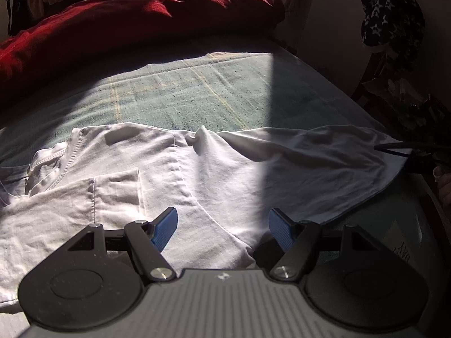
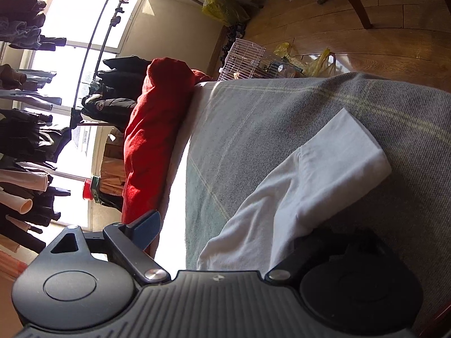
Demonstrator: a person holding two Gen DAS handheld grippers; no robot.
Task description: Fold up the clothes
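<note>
Left wrist view: my left gripper (image 1: 222, 229) is spread wide, blue pads (image 1: 165, 229) well apart, nothing between them, hovering just over the shirt (image 1: 157, 169). Shirt is white, lies spread on the blanket (image 1: 197, 93), collar twd the left of frame, chest pocket just ahead of the left finger. Half of it sits in sun, the other half in shadow. A small pucker of cloth stands up at the far edge, near mid-frame. Its shaded end runs off to the right, where a dark tool tip (image 1: 394, 148) meets the cloth edge; prob. my other gripper, can't confirm. A hand (image 1: 442, 180) shows at the frame edge there. Beyond the blanket, a red duvet (image 1: 141, 17) is bunched up along the far side.

Right wrist view, rolled sideways: right gripper (image 2: 222, 239) has one finger up in the air w/ blue pad (image 2: 148, 232) showing; the other finger is hidden under the cloth, so fingers look parted w/ the shirt's edge (image 2: 282, 197) lying between them. Can't tell if it's actually pinched. Sleeve (image 2: 344, 152) lies flat on the grey-green blanket (image 2: 253, 129). Further out: red duvet (image 2: 152, 140), clothes rack (image 2: 31, 118) by the window, wire cage (image 2: 245, 59) on wood floor.
</note>
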